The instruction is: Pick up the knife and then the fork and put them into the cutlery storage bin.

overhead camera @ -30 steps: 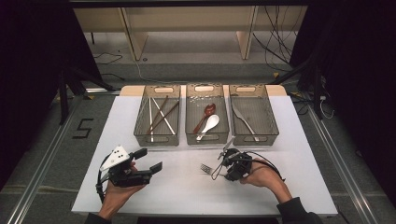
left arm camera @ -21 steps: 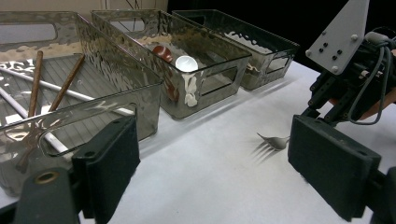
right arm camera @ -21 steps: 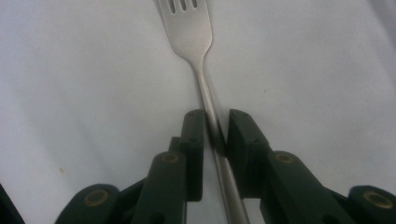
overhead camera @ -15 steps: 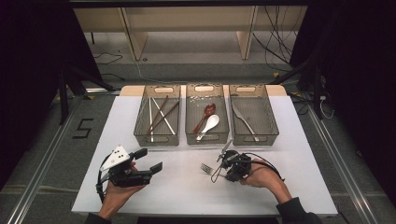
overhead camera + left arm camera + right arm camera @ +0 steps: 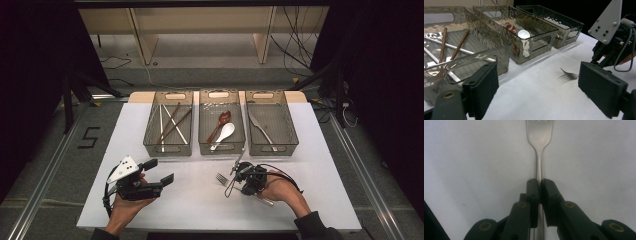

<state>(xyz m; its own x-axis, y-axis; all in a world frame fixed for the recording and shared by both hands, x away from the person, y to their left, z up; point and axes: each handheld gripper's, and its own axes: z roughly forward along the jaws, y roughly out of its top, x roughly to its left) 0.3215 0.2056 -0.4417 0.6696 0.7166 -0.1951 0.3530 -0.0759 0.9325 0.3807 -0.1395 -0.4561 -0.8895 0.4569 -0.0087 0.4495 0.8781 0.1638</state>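
Note:
A metal fork lies on the white table, tines pointing away from my right gripper. That gripper's jaws have just been closing and now pinch the fork's handle between their pads. In the high view the fork sticks out to the left of the right gripper, near the table's front. My left gripper is held at the front left, jaws wide open and with nothing between them. It faces the fork.
Three smoky clear bins stand in a row at the back. The left bin holds chopsticks, the middle bin a brown spoon and a white spoon, and the right bin a knife. Dark floor surrounds the table.
Both hands have kept their places. The right gripper's jaws have drawn together on the fork's handle.

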